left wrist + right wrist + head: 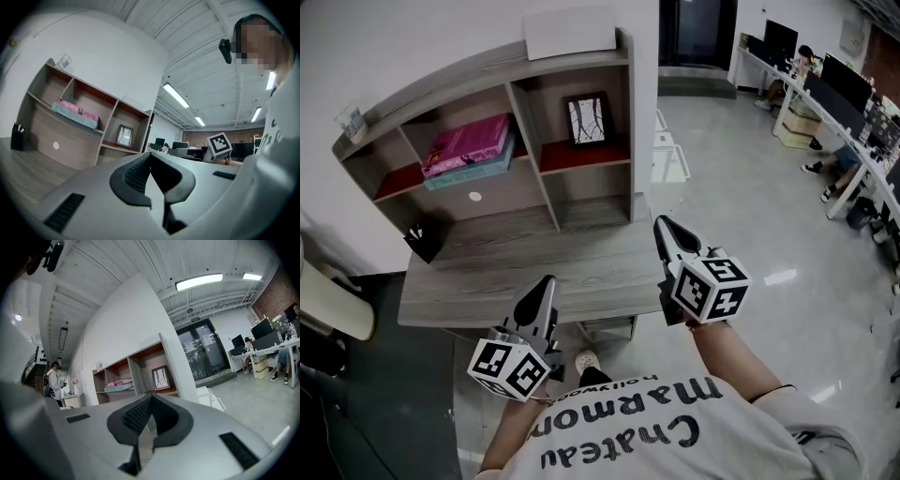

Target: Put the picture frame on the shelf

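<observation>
My left claw [547, 281] is pressed together on nothing, above the near edge of the table [487, 281]. My right claw [660, 222], at the table's right corner, is closed and empty too. The picture frame [587, 119] stands upright in the upper right compartment of the shelf [450, 80], so I judge the task done, with nothing left but to draw my claws away. Going from the left, a black square pen holder [424, 242] sits on the table. Pink books [469, 142] lie flat on a teal one in the upper left compartment, which has a red floor like the frame's. Shelf and table are both grey wood-grain board with flat, square edges. The frame is a thin dark rim around a pale picture of branching lines.
</observation>
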Available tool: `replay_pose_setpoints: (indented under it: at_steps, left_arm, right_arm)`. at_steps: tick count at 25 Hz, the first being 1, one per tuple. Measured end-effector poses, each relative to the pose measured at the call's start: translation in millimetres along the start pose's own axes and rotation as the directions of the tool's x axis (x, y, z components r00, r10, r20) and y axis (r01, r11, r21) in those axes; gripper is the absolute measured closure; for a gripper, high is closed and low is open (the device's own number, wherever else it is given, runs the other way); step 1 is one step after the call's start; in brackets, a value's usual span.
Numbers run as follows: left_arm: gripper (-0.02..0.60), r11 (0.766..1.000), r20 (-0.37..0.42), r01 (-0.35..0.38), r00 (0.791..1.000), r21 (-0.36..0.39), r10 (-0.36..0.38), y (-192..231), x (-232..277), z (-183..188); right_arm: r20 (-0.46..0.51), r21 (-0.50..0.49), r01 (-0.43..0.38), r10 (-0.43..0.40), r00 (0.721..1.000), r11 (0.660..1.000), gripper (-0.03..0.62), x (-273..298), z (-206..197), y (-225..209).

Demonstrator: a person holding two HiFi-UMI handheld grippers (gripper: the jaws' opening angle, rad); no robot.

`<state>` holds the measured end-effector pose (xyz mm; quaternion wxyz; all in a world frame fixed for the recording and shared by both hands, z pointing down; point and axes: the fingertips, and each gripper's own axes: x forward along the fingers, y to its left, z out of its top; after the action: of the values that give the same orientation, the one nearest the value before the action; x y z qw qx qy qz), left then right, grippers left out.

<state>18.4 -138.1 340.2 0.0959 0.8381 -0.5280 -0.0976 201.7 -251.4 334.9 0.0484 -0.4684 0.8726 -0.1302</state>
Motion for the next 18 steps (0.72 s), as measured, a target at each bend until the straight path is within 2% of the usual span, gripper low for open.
replay_pose_setpoints:
  at_steps: [10,18]
  left_arm:
    - [0.565,1.000,-0.001,-0.013,1.000,-0.012,0.013,-16,-22,-15]
    - [0.565,0.999,-0.025,-0.028,0.999,-0.030,0.027,-11,-28,-33]
  right_arm:
    - [-0.034,-0.012,0.020,-0.020,0.999,1.000,0.586,-29,-19,-2]
    - [-0.059,-0.006,0.046,-0.046,0.997,0.999,0.586,-35,-39,-13]
